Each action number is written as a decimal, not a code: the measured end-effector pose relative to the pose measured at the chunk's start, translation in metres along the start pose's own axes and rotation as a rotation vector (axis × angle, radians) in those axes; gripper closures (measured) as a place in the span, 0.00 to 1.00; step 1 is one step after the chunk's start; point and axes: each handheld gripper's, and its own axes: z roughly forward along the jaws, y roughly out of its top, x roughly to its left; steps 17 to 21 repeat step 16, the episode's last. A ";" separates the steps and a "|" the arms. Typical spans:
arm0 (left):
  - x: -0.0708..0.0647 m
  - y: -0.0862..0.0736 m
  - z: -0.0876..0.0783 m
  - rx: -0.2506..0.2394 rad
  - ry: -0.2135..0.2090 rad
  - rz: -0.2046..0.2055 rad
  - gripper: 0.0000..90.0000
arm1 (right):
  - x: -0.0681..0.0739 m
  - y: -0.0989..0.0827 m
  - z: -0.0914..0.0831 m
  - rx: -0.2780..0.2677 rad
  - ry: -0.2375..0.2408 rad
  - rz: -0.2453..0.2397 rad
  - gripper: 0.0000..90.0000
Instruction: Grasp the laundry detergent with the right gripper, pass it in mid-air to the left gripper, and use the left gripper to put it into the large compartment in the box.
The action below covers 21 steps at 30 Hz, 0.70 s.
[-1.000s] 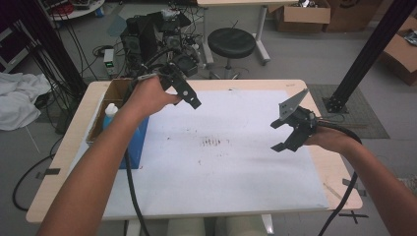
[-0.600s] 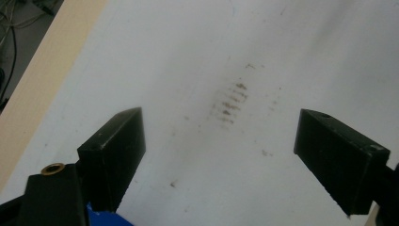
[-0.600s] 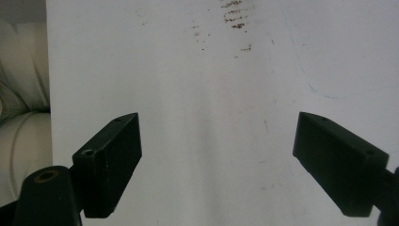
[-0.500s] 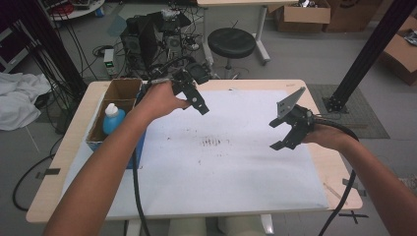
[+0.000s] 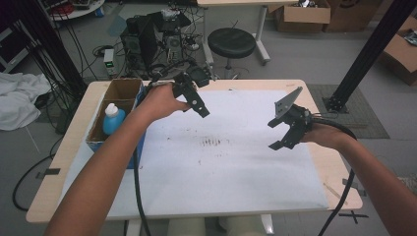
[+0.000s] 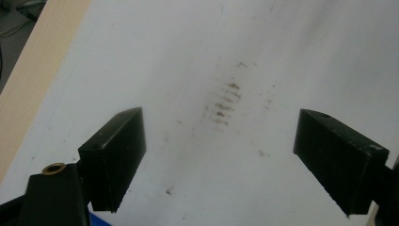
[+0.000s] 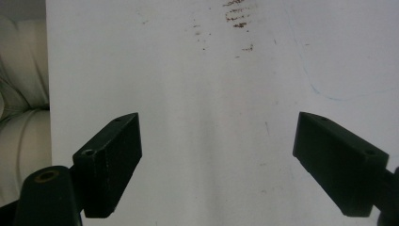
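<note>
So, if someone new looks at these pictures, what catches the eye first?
Probably the two black tongs held open above the white sheet: the left tongs near the far left, the right tongs toward the right edge. Next comes the dark smudge mid-sheet, then the blue bottle standing in the cardboard box at the table's left.

Both grippers [image 5: 196, 101] [image 5: 281, 132] aloft, jaws apart

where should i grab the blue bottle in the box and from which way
Take the blue bottle by its white cap and neck, coming straight down from above. It stands upright in the near compartment of the cardboard box, whose walls close off its body on the sides. The left gripper is nearer.
</note>
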 end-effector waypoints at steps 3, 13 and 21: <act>-0.001 0.000 0.000 -0.001 -0.003 -0.001 0.20 | 0.001 0.000 0.000 0.001 0.000 0.000 0.18; 0.000 -0.002 0.001 0.002 -0.006 0.002 0.21 | 0.003 0.001 0.001 0.004 0.007 -0.003 0.18; -0.001 -0.003 0.001 0.000 -0.004 0.002 0.21 | 0.003 0.000 0.001 0.005 0.006 -0.001 0.18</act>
